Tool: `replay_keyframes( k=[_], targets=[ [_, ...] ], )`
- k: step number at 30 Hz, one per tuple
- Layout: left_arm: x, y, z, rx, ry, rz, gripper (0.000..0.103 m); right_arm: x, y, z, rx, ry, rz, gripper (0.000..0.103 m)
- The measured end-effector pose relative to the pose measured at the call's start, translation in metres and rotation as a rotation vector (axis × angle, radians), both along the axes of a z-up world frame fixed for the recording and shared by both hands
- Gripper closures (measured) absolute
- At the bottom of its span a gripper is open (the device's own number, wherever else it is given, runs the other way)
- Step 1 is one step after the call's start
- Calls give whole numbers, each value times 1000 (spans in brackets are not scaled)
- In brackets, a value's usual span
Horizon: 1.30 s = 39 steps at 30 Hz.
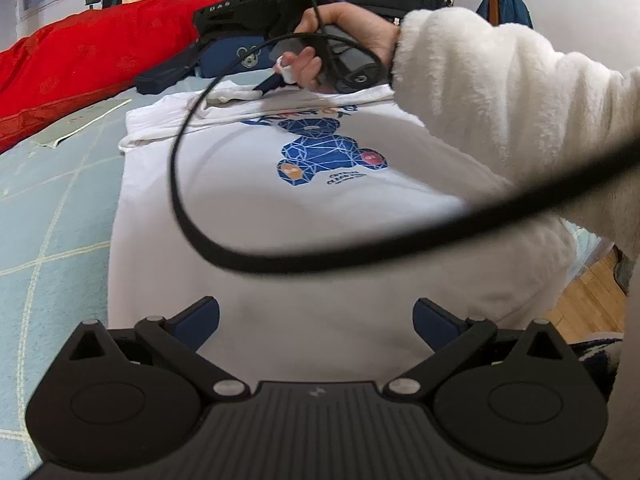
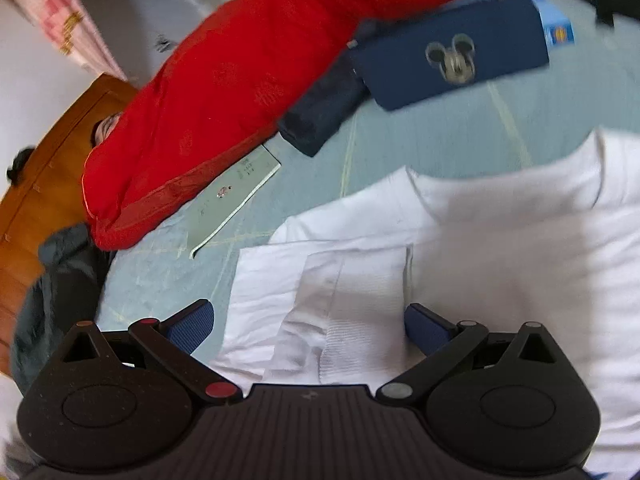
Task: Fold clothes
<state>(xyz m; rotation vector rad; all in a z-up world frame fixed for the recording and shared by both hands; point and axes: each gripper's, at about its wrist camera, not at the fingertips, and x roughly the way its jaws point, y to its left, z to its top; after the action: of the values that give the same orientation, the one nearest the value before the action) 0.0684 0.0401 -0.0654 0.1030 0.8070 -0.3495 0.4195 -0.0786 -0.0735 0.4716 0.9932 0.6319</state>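
White sweatshirt [image 1: 280, 208] flat on bed [image 1: 52, 208], sleeve [image 2: 352, 288] folded in. We judge: mid-fold. Left gripper [image 1: 316, 320] spread at hem; right gripper [image 2: 308, 320] spread over sleeve. Next: pinch, fold.

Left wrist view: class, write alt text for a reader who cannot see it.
A white sweatshirt with a blue bear print lies on a pale blue bedsheet, the open left gripper hovering over its near edge. Beyond it, a hand in a fluffy white sleeve holds the right gripper at the collar, and a black cable loops across.
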Motion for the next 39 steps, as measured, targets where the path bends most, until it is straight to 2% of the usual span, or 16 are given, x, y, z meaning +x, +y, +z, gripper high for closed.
replay_keyframes(
  k=[3, 7, 14, 18, 23, 26, 29, 34, 39],
  targets=[
    [-1, 3, 1, -3, 0, 6, 1, 3, 15, -4, 44, 26, 10, 0],
    [-1, 5, 0, -10, 3, 6, 1, 5, 47, 0, 76, 38, 82, 0],
    [1, 7, 0, -14, 3, 15, 1, -1, 85, 22, 175, -22, 241, 0],
    [2, 7, -2, -9, 2, 14, 1, -7, 80, 38, 121, -106, 240, 0],
    [1, 0, 0, -3, -1, -5, 1, -11, 36, 53, -18, -246, 144, 0],
    [0, -6, 3, -1, -7, -25, 1, -12, -2, 59, -167, -358, 40, 0],
    [-1, -12, 6, 3, -18, -49, 1, -10, -40, 59, -311, -418, -58, 0],
    [-2, -17, 9, 12, -30, -57, 1, -17, -117, 55, -404, -411, -142, 0],
    [4, -20, 9, 20, -33, -49, 1, -61, -189, 53, -452, -436, -182, 0]
  ],
)
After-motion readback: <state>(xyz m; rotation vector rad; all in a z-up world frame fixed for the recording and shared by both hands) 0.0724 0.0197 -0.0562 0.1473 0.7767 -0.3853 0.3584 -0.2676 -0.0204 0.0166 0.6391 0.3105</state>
